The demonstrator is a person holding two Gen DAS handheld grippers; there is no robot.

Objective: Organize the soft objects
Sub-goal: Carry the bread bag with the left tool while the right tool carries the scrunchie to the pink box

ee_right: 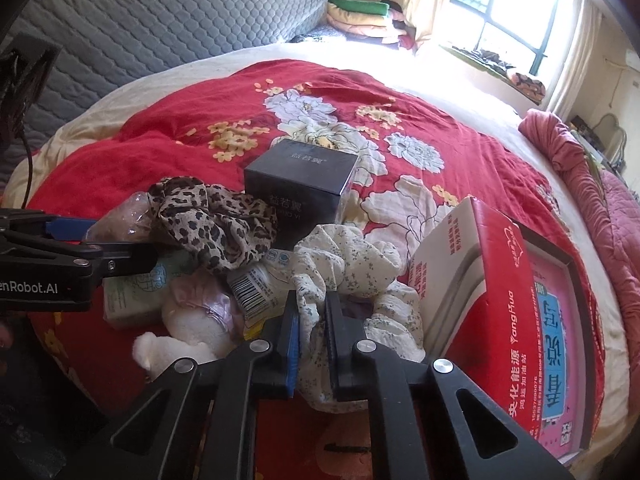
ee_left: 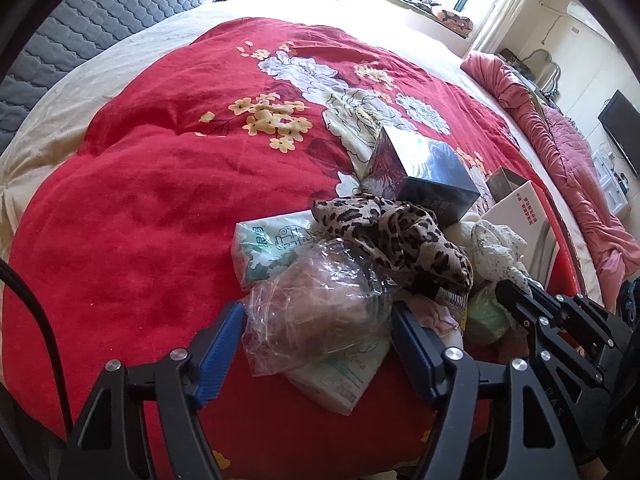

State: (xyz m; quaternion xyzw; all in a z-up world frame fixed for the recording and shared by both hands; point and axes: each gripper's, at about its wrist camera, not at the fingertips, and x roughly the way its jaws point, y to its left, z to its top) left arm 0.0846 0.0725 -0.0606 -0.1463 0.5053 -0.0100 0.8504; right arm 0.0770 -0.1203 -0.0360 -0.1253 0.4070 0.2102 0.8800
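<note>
Red floral bedding [ee_left: 140, 208] covers the bed and carries a small heap of items near its near edge. At the left of the heap lies a green-printed tissue pack [ee_left: 264, 248], flat on the cover. Touching it on its right is a clear plastic bag [ee_left: 320, 308] with a brownish content, crumpled and lumpy, resting partly on a second tissue pack [ee_left: 340, 380]. The left gripper [ee_left: 320, 344] straddles this bag: its blue pads stand either side, part open; whether they touch the film cannot be told.

A leopard-print cloth [ee_left: 400, 236] is draped over the middle of the heap, its long axis running from far left to near right. Behind it a dark glossy box [ee_right: 304, 184] stands upright and blocks the far side. Below the cloth sit a barcoded packet [ee_right: 256, 288] and a pale plush toy [ee_right: 200, 320].

To the right lies a white cloth with a small flower print [ee_right: 360, 272], gathered into ruffles and curled in a loose ring. The right gripper [ee_right: 312, 320] is closed tight on a fold of its near-left edge, the fabric pinched between the pads. A red carton [ee_right: 508, 292] lies tilted just beside the cloth at right, hemming it in. A pink quilt [ee_right: 580, 184] runs along the far right edge.
</note>
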